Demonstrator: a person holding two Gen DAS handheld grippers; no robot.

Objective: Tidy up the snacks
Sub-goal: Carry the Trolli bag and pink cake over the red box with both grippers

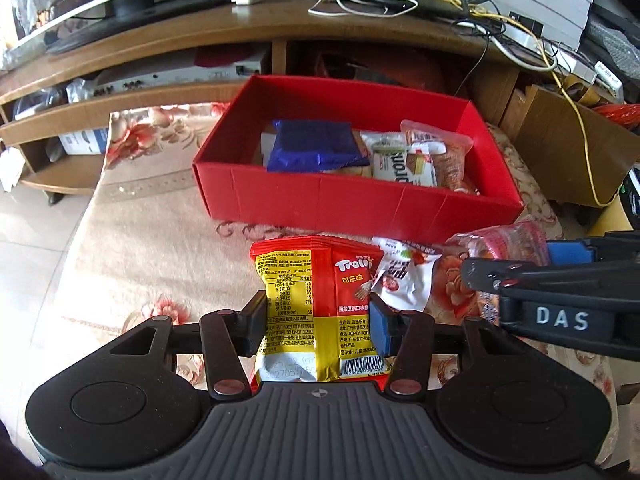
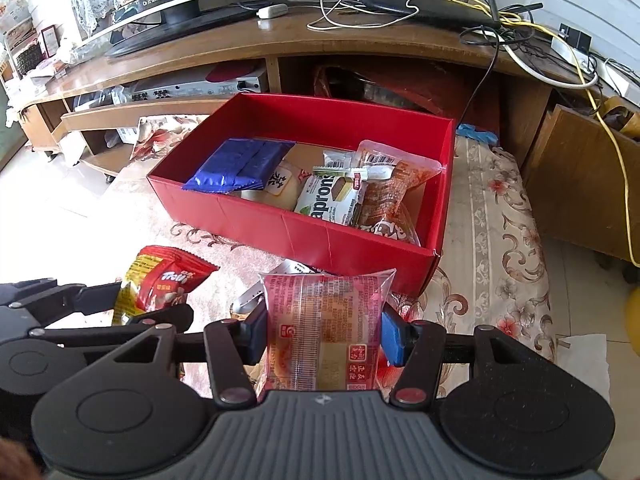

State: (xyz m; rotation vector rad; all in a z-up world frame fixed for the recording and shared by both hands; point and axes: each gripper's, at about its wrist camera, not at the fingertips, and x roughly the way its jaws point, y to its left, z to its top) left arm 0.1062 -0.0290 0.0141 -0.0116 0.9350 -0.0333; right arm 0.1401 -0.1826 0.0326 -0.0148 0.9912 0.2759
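Red-yellow Trolli gummy packet (image 1: 316,312) clamped in left gripper (image 1: 318,326); pink bread packet (image 2: 322,330) clamped in right gripper (image 2: 324,336); red box (image 2: 320,236) ahead.

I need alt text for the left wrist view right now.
The left gripper is clamped on a red and yellow Trolli gummy packet, with a red box holding several snacks just beyond on a floral cloth. The right gripper enters from the right beside a white snack packet.

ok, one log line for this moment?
left gripper: shut on Trolli packet | right gripper: shut on pink packet | red box: part filled | white packet: on cloth
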